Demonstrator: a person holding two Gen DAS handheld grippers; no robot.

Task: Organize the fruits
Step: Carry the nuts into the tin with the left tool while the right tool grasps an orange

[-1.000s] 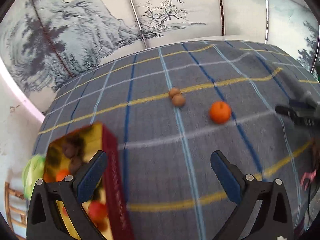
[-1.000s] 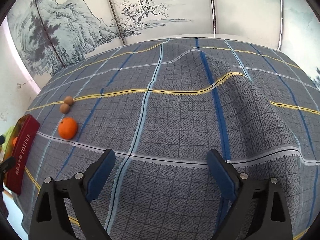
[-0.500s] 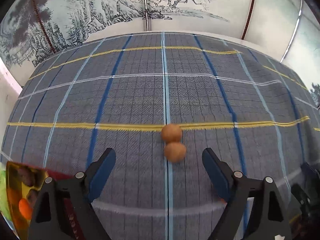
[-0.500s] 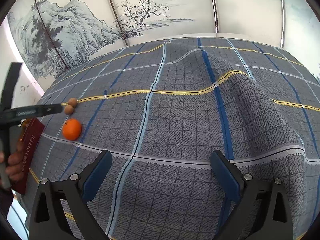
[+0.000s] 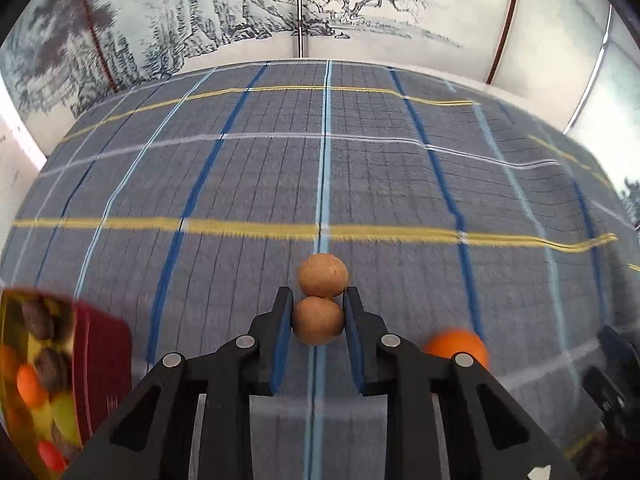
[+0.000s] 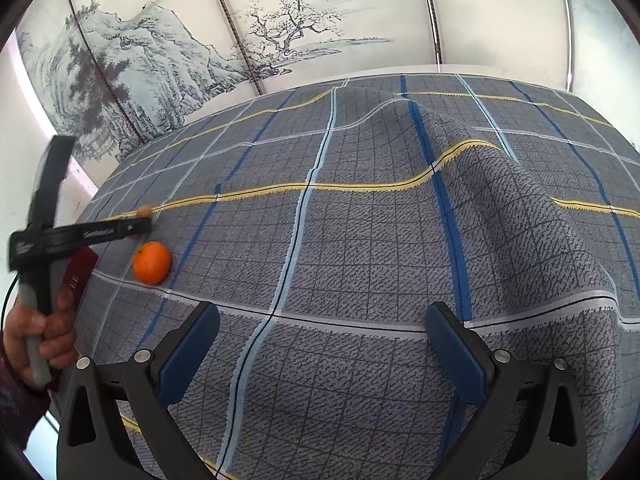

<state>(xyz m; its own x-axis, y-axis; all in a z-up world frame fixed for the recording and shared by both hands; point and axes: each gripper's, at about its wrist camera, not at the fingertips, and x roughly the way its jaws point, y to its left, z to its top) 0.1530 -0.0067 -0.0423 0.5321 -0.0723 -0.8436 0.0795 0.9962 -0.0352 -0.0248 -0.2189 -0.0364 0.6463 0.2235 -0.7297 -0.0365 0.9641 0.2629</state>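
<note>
A woven cloth (image 6: 360,240) with a coarse, matt weave covers the surface and lies rumpled toward its far right corner. The two small brown fruits (image 5: 318,320) look dull and finely rough; the orange (image 6: 152,262) has a smoother, faintly shiny peel. The fingers (image 5: 280,340) are matt black plastic with blue, rubbery-looking pads and bright metal pins. The red box (image 5: 102,368) looks glossy.

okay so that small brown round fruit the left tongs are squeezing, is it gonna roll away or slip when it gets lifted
The left tongs are shut on the near brown fruit, pads on both sides, so it probably lifts cleanly. It is round and smooth-looking, so it could slip if the grip loosens. The far brown fruit touches it and may roll on the cloth once its neighbour leaves.
</note>
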